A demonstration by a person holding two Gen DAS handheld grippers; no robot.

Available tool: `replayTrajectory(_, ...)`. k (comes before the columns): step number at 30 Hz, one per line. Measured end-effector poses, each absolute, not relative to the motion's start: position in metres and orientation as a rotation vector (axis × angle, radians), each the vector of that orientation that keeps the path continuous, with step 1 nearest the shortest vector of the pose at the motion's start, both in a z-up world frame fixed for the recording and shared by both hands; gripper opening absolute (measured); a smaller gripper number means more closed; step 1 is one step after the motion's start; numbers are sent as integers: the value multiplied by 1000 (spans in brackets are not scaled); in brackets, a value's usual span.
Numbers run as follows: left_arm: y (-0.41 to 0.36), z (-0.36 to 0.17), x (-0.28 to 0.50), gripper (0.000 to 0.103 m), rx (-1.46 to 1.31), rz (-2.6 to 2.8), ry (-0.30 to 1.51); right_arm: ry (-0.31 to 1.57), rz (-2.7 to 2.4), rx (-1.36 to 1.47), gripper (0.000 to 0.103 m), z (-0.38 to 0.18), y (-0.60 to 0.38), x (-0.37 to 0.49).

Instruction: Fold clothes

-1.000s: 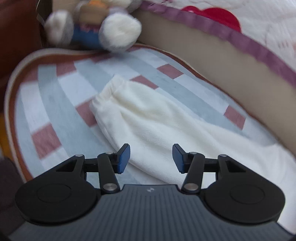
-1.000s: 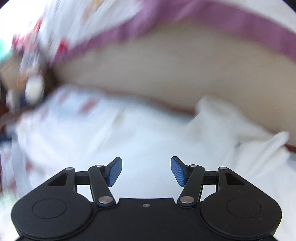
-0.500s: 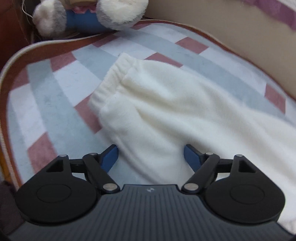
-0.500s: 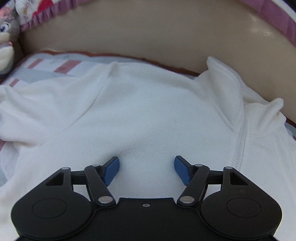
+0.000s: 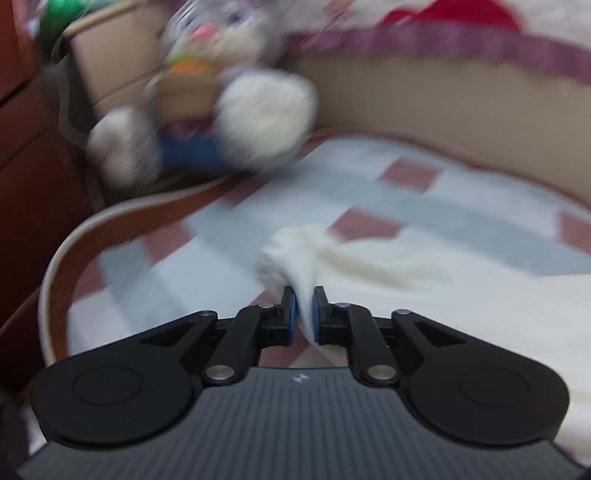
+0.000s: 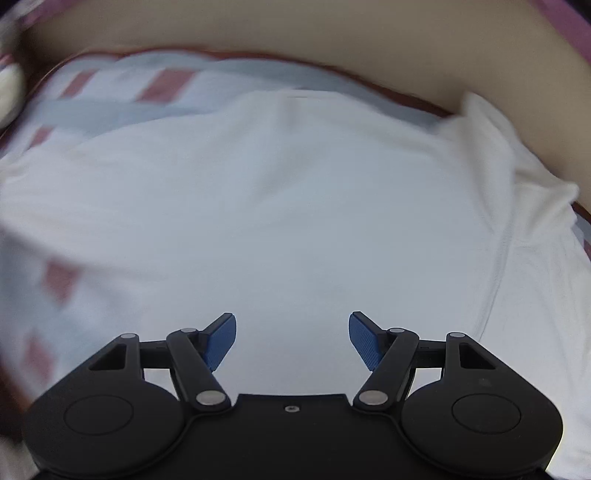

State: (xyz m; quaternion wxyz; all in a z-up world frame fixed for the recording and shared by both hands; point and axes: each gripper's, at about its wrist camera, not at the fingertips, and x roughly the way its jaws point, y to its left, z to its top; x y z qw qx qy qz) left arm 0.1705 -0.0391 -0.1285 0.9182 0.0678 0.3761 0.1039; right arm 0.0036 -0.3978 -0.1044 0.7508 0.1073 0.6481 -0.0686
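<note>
A cream fleece top lies spread on a checked bedcover. In the left wrist view its sleeve (image 5: pixel 369 258) bunches up at the cuff, and my left gripper (image 5: pixel 303 314) is shut on that cuff, lifting it off the cover. The right wrist view shows the body of the fleece top (image 6: pixel 295 206) with its collar (image 6: pixel 491 125) at the far right. My right gripper (image 6: pixel 291 339) hangs open just above the fabric, with nothing between its blue pads.
A plush toy (image 5: pixel 221 110) sits at the head of the bed, far left. The checked bedcover (image 5: pixel 184 243) has a brown piped edge. A beige padded wall (image 6: pixel 332 33) runs along the far side, with a purple-trimmed quilt (image 5: pixel 461 48) above it.
My left gripper went from open over the sleeve to shut on the cuff and has raised it. The right gripper stayed open and shifted slightly over the top's body.
</note>
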Motion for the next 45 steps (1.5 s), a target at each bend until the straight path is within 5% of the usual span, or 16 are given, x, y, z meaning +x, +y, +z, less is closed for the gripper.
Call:
replayTrajectory(6, -39, -107, 154, 34, 207, 261, 803, 1638, 84, -26, 74, -36, -344, -17)
replayTrajectory(16, -49, -61, 71, 56, -21, -97, 943, 1372, -122, 728, 77, -67, -480, -185)
replayTrajectory(25, -100, -35, -91, 50, 38, -753, 992, 968, -326, 850, 77, -73, -509, -394)
replayTrajectory(32, -110, -18, -179, 48, 313, -1076, 1001, 981, -408, 850, 77, -97, -490, -495)
replayTrajectory(37, -123, -51, -191, 48, 518, -1041, 1101, 1033, -363, 864, 77, -126, -469, -527)
replayTrajectory(43, -143, -52, -214, 67, 691, -1074, 1028, 1034, -366, 817, 77, -165, -464, -526)
replayTrajectory(44, -147, -54, -213, 67, 702, -1053, 1040, 1021, -344, 828, 64, -167, -464, -524)
replayTrajectory(45, -148, -55, -212, 67, 704, -1033, 1046, 1010, -312, 829, 18, -165, -462, -522)
